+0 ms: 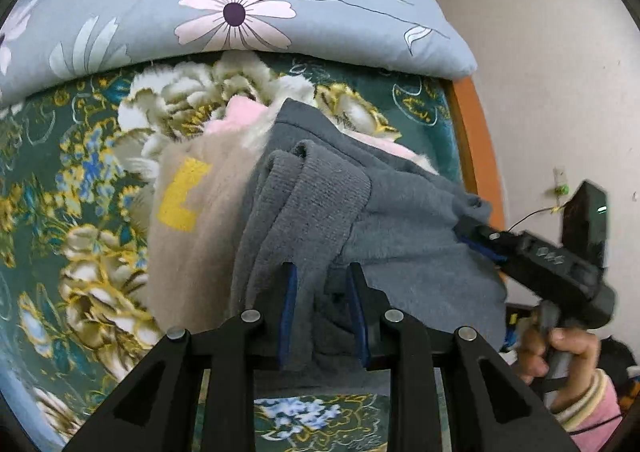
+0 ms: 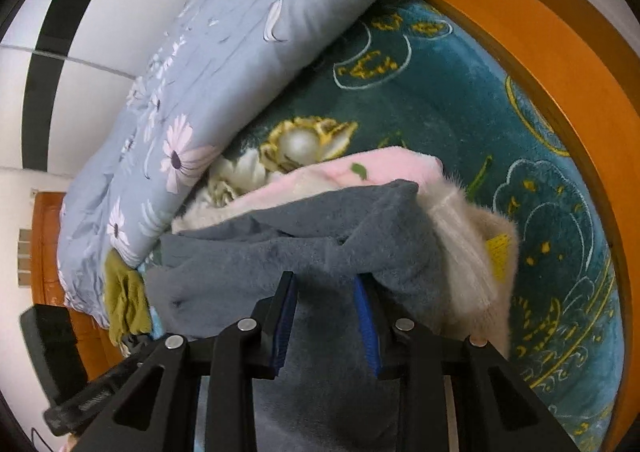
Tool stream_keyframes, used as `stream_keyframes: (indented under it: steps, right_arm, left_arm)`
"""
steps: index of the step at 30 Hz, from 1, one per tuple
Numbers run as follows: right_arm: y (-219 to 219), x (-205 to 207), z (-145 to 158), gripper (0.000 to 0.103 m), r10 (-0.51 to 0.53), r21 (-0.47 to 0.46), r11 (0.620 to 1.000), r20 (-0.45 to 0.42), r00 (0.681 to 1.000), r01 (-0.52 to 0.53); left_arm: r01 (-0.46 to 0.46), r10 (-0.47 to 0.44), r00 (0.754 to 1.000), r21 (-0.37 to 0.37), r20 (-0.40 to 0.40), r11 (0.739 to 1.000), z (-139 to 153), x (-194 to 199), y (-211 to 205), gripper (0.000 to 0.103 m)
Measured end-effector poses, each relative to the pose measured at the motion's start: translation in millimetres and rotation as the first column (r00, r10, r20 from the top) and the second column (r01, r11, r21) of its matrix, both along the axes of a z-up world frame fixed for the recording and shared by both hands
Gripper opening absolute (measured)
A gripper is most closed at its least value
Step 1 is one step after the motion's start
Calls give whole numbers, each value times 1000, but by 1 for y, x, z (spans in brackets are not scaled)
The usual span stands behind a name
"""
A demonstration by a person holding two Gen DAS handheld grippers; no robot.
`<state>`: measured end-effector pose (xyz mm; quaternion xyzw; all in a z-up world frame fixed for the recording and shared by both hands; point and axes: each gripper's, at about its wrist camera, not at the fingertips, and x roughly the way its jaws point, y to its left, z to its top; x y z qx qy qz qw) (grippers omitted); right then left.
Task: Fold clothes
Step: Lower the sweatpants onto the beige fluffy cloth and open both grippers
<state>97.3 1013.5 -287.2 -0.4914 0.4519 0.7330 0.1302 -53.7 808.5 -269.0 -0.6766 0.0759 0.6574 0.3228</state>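
Two grippers: both clamp one grey sweater (image 1: 404, 252), jaws narrowly apart with cloth pinched between the pads.
Left gripper (image 1: 322, 276): bottom centre of its view, gripping the ribbed cuff.
Right gripper (image 2: 326, 284): bottom centre, biting the fleecy body.
Sweater: lifted over a beige garment (image 1: 192, 236) and pink garment (image 2: 384, 164) on the green floral blanket (image 2: 460, 104).
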Motion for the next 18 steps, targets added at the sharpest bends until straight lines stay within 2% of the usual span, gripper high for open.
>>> stream_keyframes:
  steps: [3,5,9,11,13,18]
  right_arm:
    - [-15,17,31,34,28,61,998,-74,997,-23]
    - [-31,32,49,36,48,87,995,-114,992,-38]
    - [-75,62,70,36,121,150,984,-142,982,-100]
    - [-93,72,67,36,144,146,981,-137,980,-124]
    - [-105,78,53,36,148,131,982,-100,984,-135]
    - [-100,73,29,35,101,103,990,-32,994,-98]
  left_arm:
    - [10,-10,1000,10,-16,1000,13,5,-4,26]
    - [7,-6,1000,44,-21,999,23,12,-12,26]
    - [3,-2,1000,102,-11,995,35,33,-29,26]
    - [13,-14,1000,108,4,994,33,44,-33,26]
    - [27,-28,1000,65,10,997,22,49,-33,26]
    - [13,-14,999,11,31,1000,-2,45,-27,26]
